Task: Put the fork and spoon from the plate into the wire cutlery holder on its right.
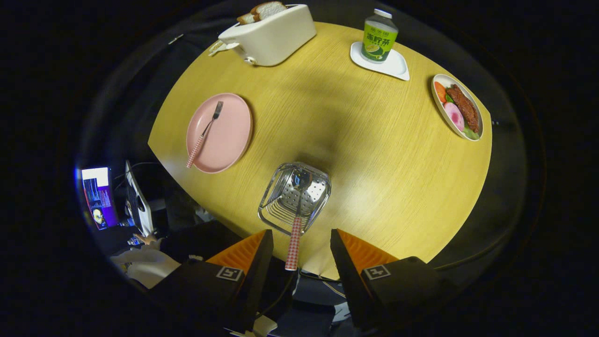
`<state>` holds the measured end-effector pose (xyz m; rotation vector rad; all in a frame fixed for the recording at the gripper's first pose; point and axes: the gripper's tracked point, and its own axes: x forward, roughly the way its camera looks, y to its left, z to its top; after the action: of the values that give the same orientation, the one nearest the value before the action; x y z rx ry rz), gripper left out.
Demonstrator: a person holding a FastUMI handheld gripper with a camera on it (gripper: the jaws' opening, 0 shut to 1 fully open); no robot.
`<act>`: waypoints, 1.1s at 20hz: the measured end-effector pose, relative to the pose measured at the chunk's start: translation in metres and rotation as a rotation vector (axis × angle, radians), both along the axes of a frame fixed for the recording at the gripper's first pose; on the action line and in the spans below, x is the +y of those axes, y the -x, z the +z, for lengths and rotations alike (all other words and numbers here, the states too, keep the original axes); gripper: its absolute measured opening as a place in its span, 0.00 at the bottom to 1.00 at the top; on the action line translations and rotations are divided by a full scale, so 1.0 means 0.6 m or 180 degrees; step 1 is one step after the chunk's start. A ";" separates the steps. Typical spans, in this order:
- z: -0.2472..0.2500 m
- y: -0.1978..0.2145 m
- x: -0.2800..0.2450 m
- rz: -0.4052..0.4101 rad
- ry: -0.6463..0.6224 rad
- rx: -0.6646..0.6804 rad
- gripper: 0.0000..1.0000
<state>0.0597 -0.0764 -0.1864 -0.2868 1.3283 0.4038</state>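
A pink plate (pixel 231 140) lies on the round wooden table, and a fork (pixel 206 130) with a red checked handle rests across it. The wire cutlery holder (pixel 281 213) stands to the plate's right, just ahead of my fingers. A spoon (pixel 295 229) with a red checked handle stands inside it, bowl down, its handle sticking out toward me between my fingers without touching them. My gripper (pixel 302 252) hangs above the table's near edge and is open, holding nothing.
A white toaster (pixel 269 35) with bread slices stands at the table's far side. Right of it, a green bottle (pixel 379 35) stands on a white coaster (pixel 398 65). A plate of food (pixel 456 107) lies far right. Beyond the table's left edge is a screen (pixel 98 196).
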 end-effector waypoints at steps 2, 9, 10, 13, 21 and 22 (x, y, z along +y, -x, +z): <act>0.026 0.002 0.017 -0.0159 -0.0264 -0.0204 0.89; 0.100 0.009 0.059 -0.0552 -0.0740 -0.1011 0.99; 0.107 0.015 0.068 -0.0591 -0.0796 -0.1114 1.00; 0.126 0.021 0.098 -0.0743 -0.0957 -0.1416 0.99; 0.108 0.013 0.214 -0.0839 -0.1031 -0.1896 0.99; 0.097 0.015 0.231 -0.0812 -0.1013 -0.1894 0.99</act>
<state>0.0505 0.0622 -0.1284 0.0351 0.6903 0.2771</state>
